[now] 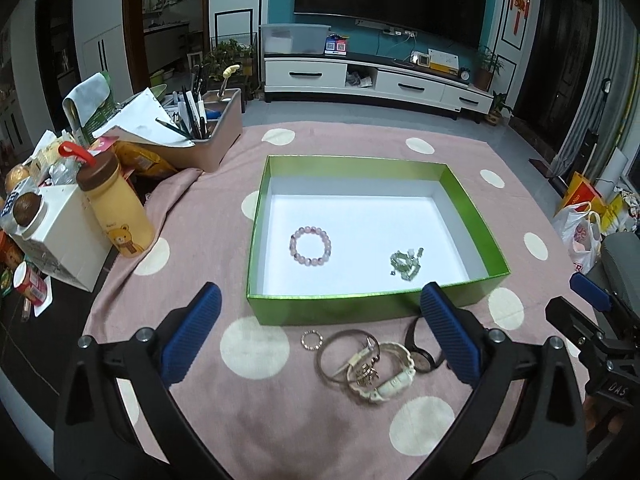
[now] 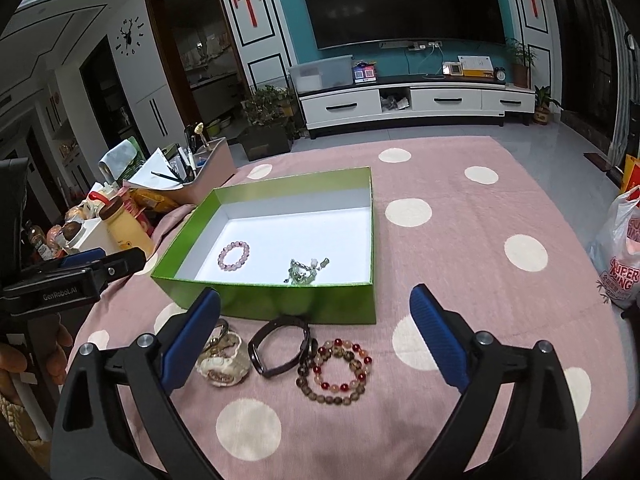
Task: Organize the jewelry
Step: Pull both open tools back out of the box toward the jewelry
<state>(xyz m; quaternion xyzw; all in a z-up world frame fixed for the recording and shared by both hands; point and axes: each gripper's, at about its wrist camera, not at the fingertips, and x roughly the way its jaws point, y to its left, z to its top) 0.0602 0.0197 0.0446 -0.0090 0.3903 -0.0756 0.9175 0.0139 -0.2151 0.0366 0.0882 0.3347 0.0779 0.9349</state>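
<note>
A green box (image 1: 352, 307) (image 2: 304, 302) with a white floor holds a pink bead bracelet (image 1: 311, 245) (image 2: 234, 255) and a green bead piece (image 1: 406, 265) (image 2: 306, 270). In front of it on the cloth lie a small ring (image 1: 312, 339), a metal bangle (image 1: 340, 354), a cream watch (image 1: 384, 380) (image 2: 224, 364), a black band (image 1: 420, 350) (image 2: 280, 346) and a red-brown bead bracelet (image 2: 335, 372). My left gripper (image 1: 322, 334) is open above the ring and bangle. My right gripper (image 2: 316, 334) is open above the black band and bead bracelet.
A pink cloth with cream dots (image 1: 256, 347) covers the table. At the left stand a yellow bottle (image 1: 120, 208), a white carton (image 1: 60, 236) and a pen organiser (image 1: 208, 132). Plastic bags (image 2: 620, 256) sit at the right edge.
</note>
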